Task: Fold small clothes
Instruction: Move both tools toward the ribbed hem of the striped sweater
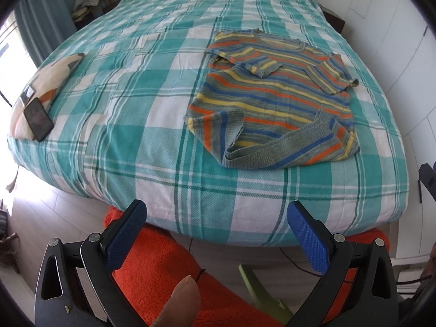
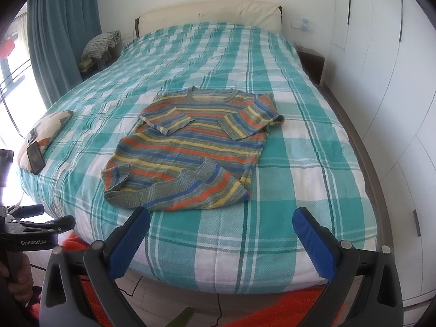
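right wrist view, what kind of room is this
Most likely a home bedroom: a large bed under a plaid cover with a padded headboard, a curtained window, and white wardrobe doors.

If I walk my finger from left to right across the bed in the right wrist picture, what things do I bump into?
Phone → striped sweater → dark nightstand, which stands beside the bed, not on it.

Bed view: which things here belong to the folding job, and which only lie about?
For the job: striped sweater, left gripper, right gripper, both open.

Lying about: phone, cushion, plaid bedspread, orange rug.
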Tool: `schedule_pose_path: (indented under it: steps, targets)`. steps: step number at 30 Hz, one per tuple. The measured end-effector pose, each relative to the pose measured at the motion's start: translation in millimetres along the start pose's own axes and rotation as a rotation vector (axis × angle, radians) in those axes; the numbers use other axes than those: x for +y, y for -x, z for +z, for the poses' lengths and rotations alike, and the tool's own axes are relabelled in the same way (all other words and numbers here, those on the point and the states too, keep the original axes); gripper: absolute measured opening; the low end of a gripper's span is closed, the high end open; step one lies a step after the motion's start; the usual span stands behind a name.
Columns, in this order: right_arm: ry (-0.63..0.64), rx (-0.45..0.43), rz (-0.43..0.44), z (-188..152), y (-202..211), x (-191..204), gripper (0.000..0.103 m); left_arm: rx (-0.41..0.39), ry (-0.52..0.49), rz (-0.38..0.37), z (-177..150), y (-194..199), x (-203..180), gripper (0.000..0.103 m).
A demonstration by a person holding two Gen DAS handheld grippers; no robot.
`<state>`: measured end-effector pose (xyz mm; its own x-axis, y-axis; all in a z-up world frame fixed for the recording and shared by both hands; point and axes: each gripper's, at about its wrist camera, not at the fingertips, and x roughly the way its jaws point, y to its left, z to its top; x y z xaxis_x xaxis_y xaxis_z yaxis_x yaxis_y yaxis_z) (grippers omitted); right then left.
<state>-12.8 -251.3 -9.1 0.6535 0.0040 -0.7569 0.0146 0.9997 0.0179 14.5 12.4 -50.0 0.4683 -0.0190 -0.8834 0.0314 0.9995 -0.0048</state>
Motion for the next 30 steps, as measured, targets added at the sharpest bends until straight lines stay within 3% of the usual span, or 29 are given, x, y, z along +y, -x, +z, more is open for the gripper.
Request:
schedule_pose_path:
  steps: [2, 3, 6, 9, 15, 20, 22, 25, 30]
  targets:
    - [0.001, -0.022, -0.009, 2.8, 2.6, -2.5, 0.103, -0.102, -0.003, 0.068, 5.2, 9.0, 2.9, 0.103]
    - [0.001, -0.035, -0.018, 4.3, 3.9, -4.2, 0.103, -0.106, -0.025, 0.097, 7.7, 8.9, 2.7, 0.103]
    - [-0.003, -0.062, -0.036, 9.9, 5.2, -10.6, 0.103, -0.050, -0.102, 0.117, 13.3, -0.2, 1.2, 0.103]
    - [-0.022, -0.090, -0.020, 15.0, 7.2, -16.0, 0.103, -0.028, -0.091, 0.092, 14.5, -4.8, 3.2, 0.103]
    - [-0.008, -0.160, 0.003, 14.4, 14.3, -11.1, 0.103, -0.052, -0.100, 0.116, 18.5, -6.5, 3.1, 0.103]
    - [0.061, -0.152, -0.029, 12.0, 8.7, -1.6, 0.103, -0.057, -0.116, 0.110, 20.8, -7.9, -1.4, 0.103]
    - [0.070, -0.164, 0.004, 10.8, 7.9, -1.7, 0.103, -0.058, -0.128, 0.106, 20.3, -9.7, 0.2, 0.103]
    - [0.142, -0.236, 0.204, 12.7, -4.4, -2.5, 0.103, -0.068, -0.118, 0.104, 19.7, -13.8, 9.8, 0.103]
    - [0.260, -0.005, 0.185, 34.3, -107.4, -10.6, 0.103, -0.075, -0.070, 0.085, 17.3, -18.3, 29.6, 0.102]
